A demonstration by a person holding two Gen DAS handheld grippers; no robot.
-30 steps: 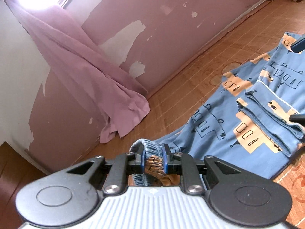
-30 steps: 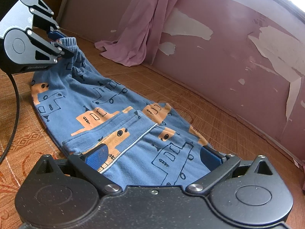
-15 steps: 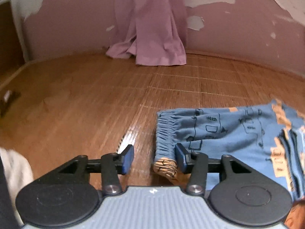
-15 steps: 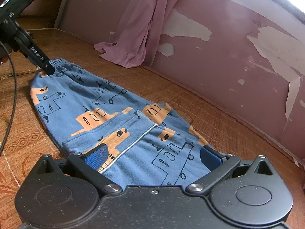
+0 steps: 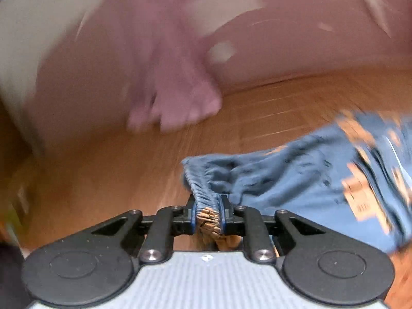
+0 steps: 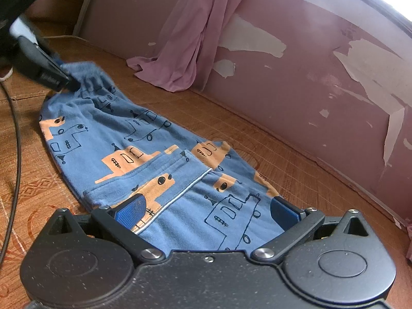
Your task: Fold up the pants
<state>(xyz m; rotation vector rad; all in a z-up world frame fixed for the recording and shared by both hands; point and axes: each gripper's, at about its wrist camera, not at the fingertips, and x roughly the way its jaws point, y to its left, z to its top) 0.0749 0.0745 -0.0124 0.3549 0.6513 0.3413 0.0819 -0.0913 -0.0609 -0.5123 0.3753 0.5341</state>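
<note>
Blue patterned pants (image 6: 144, 139) lying on a woven floor mat (image 6: 257, 128), long axis running from the right tongs (image 6: 206, 206) in the foreground to the gathered waistband (image 5: 206, 198) at far left. Left tongs (image 5: 208, 215) are clenched on the waistband; right tongs are spread wide, straddling the folded near end. A pink curtain (image 6: 185, 46) hangs behind, against the peeling wall (image 6: 322, 72).

Two wrist cams, low over floor, both facing the wall.
L cam sitting right at pants (image 5: 296, 180) waistband; R cam looking along same pants (image 6: 154, 141) from opposite end.
</note>
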